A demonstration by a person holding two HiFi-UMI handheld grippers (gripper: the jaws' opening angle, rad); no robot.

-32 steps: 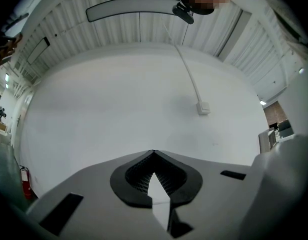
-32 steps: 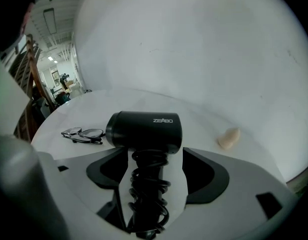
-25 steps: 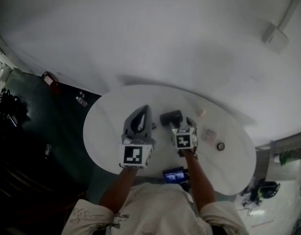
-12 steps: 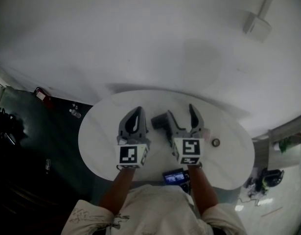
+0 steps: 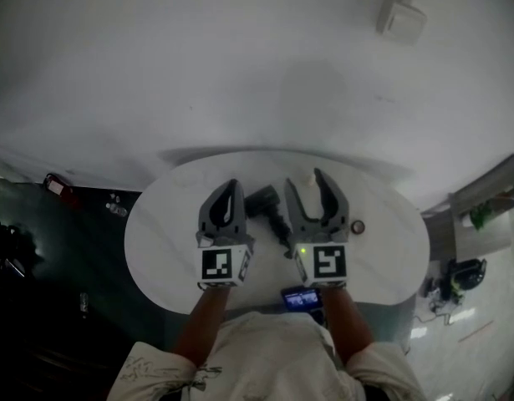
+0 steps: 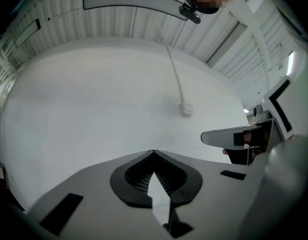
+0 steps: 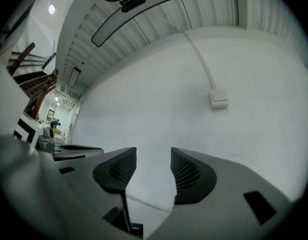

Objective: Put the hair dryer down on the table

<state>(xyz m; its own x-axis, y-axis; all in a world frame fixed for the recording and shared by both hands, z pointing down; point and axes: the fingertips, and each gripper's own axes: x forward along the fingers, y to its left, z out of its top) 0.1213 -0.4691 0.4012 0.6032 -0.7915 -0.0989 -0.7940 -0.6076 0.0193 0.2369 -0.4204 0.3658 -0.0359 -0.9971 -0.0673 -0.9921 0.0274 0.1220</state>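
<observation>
The dark hair dryer (image 5: 263,204) lies on the white oval table (image 5: 165,232), its handle pointing toward me, between my two grippers. My left gripper (image 5: 231,189) hovers just left of it, its jaws meeting at the tip, shut on nothing; the left gripper view (image 6: 154,153) shows the same. My right gripper (image 5: 305,182) hangs just right of the dryer and is apart from it. Its jaws are closing, and in the right gripper view (image 7: 154,159) a gap still shows with only the white wall behind it.
A small beige object (image 5: 310,176) stands on the table beyond the right gripper, and a small dark ring (image 5: 358,225) lies to its right. A phone with a lit screen (image 5: 300,297) sits at the table's near edge. The floor drops away around the table.
The right gripper has drawn back from the hair dryer and shifted right, leaving it lying on the table. The left gripper stays shut beside it. My head view has panned.
</observation>
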